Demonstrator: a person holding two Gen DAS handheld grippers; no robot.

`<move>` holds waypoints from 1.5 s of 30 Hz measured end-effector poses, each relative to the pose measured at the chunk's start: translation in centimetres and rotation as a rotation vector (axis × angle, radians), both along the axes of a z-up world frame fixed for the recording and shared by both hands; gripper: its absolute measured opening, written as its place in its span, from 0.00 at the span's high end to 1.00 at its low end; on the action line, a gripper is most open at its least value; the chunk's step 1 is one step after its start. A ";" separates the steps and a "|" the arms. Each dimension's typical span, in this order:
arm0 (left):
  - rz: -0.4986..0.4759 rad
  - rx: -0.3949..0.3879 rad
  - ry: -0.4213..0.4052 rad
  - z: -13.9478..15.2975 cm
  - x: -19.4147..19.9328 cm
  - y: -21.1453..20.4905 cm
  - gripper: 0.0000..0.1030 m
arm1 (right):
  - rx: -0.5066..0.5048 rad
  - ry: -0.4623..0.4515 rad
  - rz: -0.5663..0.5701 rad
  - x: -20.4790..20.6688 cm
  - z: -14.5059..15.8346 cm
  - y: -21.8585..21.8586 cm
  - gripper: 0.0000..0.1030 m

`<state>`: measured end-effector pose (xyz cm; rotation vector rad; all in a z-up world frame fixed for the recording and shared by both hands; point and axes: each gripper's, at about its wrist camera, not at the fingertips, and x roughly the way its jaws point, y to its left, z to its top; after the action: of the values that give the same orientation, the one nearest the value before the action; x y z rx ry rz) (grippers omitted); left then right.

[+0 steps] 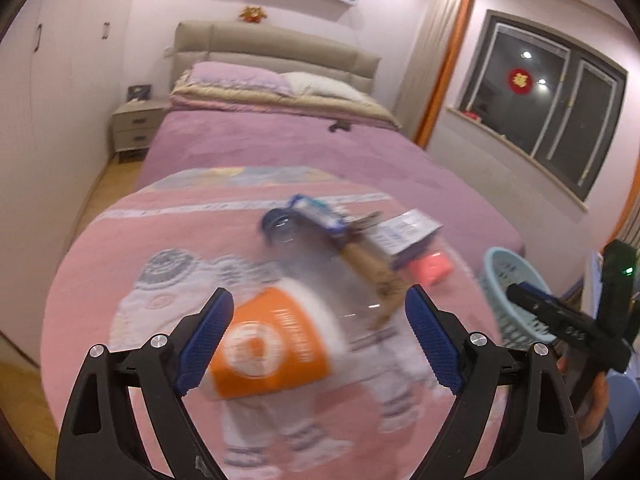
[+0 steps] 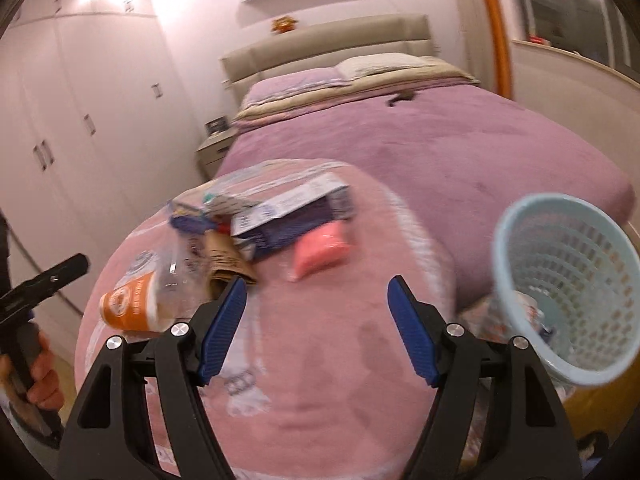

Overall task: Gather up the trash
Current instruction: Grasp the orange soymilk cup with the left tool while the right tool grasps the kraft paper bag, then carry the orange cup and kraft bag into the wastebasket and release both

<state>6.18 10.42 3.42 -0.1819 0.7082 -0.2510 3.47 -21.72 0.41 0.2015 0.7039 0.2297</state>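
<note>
Left gripper [image 1: 320,340] spread wide, and right there between its pads lies the bottle [image 1: 280,336], orange label toward the camera, clear body and blue cap pointing away. Nothing gripped. Right gripper [image 2: 316,328] is wide open too, with only the pink blanket [image 2: 320,400] between its jaws; the bottle sits just left of its left pad. Beyond the jaws, the rest of the pile: a brown paper tube [image 1: 372,268], a box [image 2: 296,208], a pink packet [image 2: 320,252], all touching or overlapping. The basket [image 2: 568,288] hangs off to the right of the right jaws, beside the bed. Risk from here, I'd say: the bottle is round and slick on soft fabric, so a closing pinch could squirt it out or drag the tube along with it.
</note>
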 end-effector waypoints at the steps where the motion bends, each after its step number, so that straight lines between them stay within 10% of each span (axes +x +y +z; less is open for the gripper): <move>1: 0.003 0.005 0.016 -0.6 0.5 0.5 0.17 | -0.009 -0.003 0.021 0.4 -0.1 0.9 0.40; 6: 0.018 0.046 0.085 -3.4 3.0 2.0 0.17 | -0.018 0.011 0.142 2.7 -0.7 4.7 0.58; 22: -0.248 0.054 0.209 -6.0 -0.9 1.0 0.17 | -0.067 0.062 0.232 5.9 -2.3 9.9 0.59; 31: -0.197 0.221 0.218 -8.1 -0.7 -2.7 0.15 | -0.089 0.113 0.254 7.2 -3.9 11.1 0.50; 39: -0.134 0.161 0.211 -8.3 -0.9 -1.1 0.29 | -0.080 0.146 0.243 8.0 -5.2 10.8 0.48; 45: -0.083 0.156 0.178 -7.7 -2.3 -0.6 0.31 | -0.052 0.147 0.266 7.5 -5.3 10.5 0.75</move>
<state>3.88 9.87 -4.33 -0.0256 0.9101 -0.2595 10.95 -11.26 -4.90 0.0744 0.8821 0.4533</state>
